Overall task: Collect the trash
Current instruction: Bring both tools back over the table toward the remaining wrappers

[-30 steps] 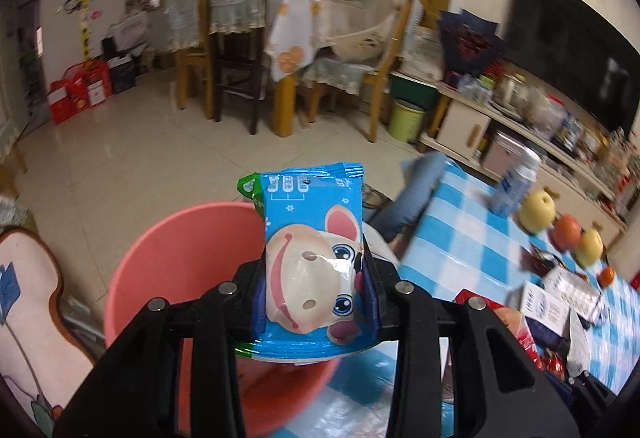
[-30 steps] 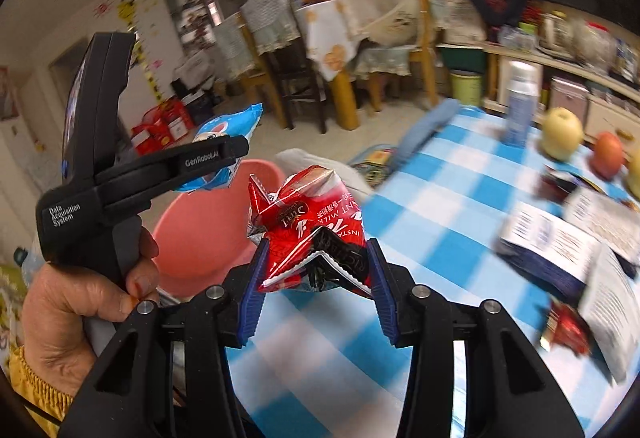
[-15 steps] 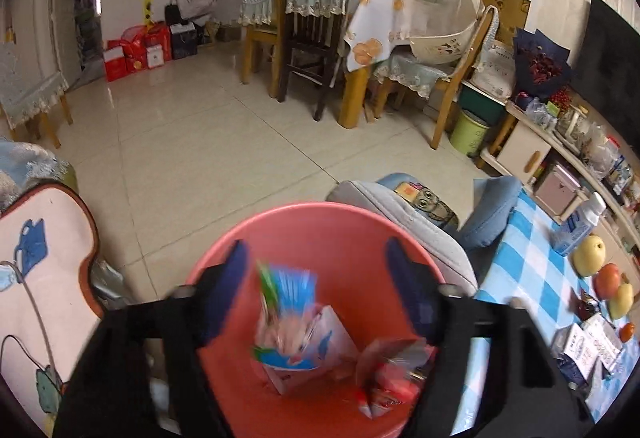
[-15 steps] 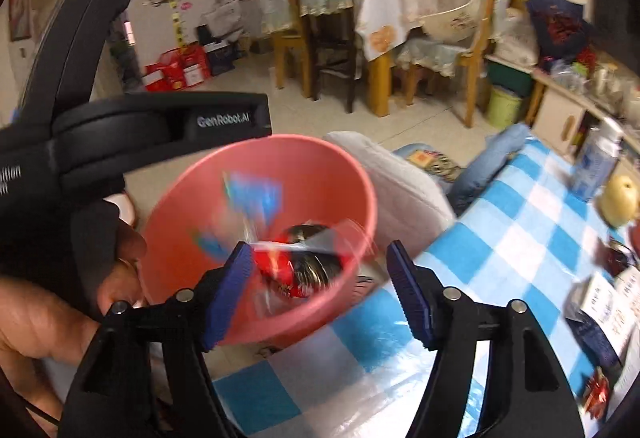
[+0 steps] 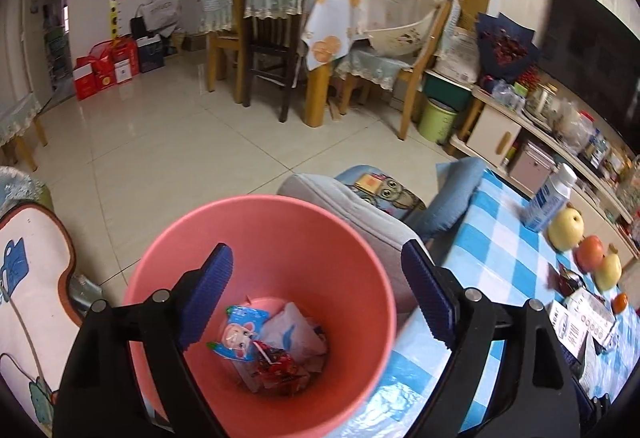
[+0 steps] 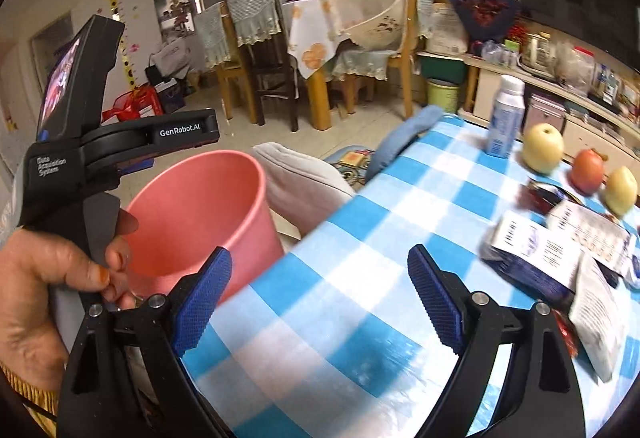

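A pink bin (image 5: 280, 234) stands on the floor beside the checked table. At its bottom lie a blue cartoon snack packet (image 5: 238, 332), a red wrapper (image 5: 276, 368) and pale wrappers. My left gripper (image 5: 316, 278) hangs over the bin's mouth, its jaws opening wide with nothing between them. In the right wrist view the bin (image 6: 200, 214) is at the left, and my right gripper (image 6: 320, 278) is over the blue-and-white tablecloth (image 6: 360, 246), its jaws also opening and empty. A hand (image 6: 52, 286) holds the left gripper's handle there.
On the table to the right lie printed packets (image 6: 556, 250), a dark wrapper (image 6: 540, 196), a white bottle (image 6: 505, 118) and three fruits (image 6: 544, 148). A grey cushion (image 5: 360, 206) and a blue cushion (image 5: 452, 194) sit behind the bin. Chairs stand across the tiled floor.
Both grippers opened and dropped their packets into the pink bin: the blue packet from the left, the red wrapper from the right. The right gripper then swung right, over the table.
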Demonstrator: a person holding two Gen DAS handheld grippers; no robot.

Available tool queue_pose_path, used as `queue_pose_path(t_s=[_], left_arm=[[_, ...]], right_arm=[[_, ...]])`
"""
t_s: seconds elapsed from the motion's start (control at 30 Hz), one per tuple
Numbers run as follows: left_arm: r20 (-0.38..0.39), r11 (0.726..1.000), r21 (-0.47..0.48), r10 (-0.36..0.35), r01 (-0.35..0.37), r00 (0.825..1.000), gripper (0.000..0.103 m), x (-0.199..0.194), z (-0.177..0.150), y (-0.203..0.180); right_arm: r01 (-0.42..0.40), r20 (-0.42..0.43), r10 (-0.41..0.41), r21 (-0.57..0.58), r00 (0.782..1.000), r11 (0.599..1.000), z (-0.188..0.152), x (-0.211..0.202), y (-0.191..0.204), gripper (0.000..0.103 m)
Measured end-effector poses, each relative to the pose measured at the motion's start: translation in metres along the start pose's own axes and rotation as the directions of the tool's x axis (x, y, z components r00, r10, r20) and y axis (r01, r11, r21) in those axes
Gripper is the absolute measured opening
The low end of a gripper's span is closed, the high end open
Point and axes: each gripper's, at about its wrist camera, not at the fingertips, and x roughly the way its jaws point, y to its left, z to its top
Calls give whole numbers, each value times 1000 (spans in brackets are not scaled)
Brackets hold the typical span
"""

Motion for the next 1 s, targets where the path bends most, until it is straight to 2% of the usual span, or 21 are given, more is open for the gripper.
queue_pose_path(t_s=[0.17,0.47,0.87,1.0], left_arm=[[2,998,50,-25,25,1000,87,-1,-6,-20],[16,985,160,-60,57,998,87,-7,-19,-59],[25,945,311,-114,100,993,87,-10,-38,-110],[19,936,331,-136,122,991,87,-11,-43,-121]], right_arm=[[32,3,-32,13,999,999,-11,-16,-17,90],[45,1,-45,53,999,998,-27,-33,-40,90],[46,35,-50,96,998,994,-39,-57,-71,91],[52,49,-57,109,997,993,-42,-65,-81,93]])
